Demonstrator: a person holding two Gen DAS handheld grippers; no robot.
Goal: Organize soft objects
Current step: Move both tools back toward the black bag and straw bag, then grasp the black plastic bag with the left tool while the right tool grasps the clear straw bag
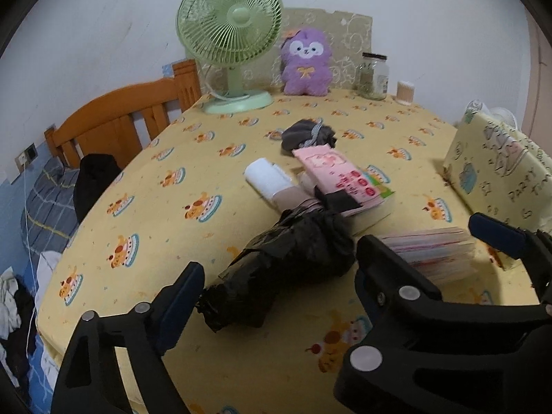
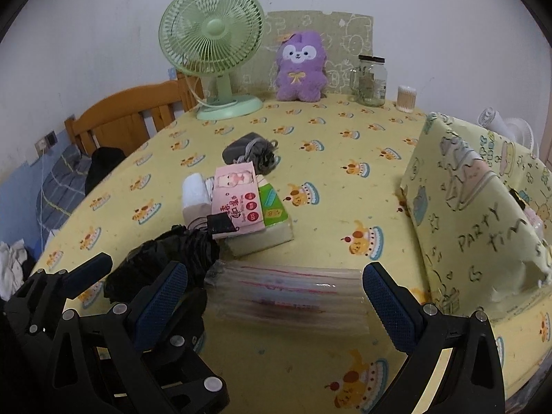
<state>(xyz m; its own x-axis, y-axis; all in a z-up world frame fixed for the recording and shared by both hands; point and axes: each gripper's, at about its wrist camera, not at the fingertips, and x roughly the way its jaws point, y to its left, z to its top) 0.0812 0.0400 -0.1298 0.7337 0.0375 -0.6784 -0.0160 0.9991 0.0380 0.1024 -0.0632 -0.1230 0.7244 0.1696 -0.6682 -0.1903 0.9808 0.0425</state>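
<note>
Left gripper (image 1: 279, 276): jaws spread wide and empty, one on each side of the near end of the black folded umbrella (image 1: 276, 265); neither touches it. Judged lined up for a grasp across the bundle.
Right gripper (image 2: 276, 293): jaws wide apart, holding nothing, flanking the clear-wrapped tissue pack (image 2: 286, 293) that lies crosswise between them; no contact seen.
Task items: umbrella and tissue pack lie side by side on the table (image 2: 345, 207), each straight ahead of its own jaws, so each hand is judged to take the item nearest it.
Beyond the jaws: pink packet (image 2: 238, 200) stacked on a green-topped tissue box (image 2: 272, 220), with a white roll (image 2: 195, 189) touching their left side; a grey cloth bundle (image 2: 248, 151) lies just past them. Loosely heaped, apparently awaiting sorting.
Right of right jaws: large patterned box (image 2: 472, 214), near; judged a likely container, not confirmed.
Far edge: purple plush (image 2: 302, 69) propped upright against the wall, green fan (image 2: 214, 51) to its left, glass jar (image 2: 371, 81) to its right.
</note>
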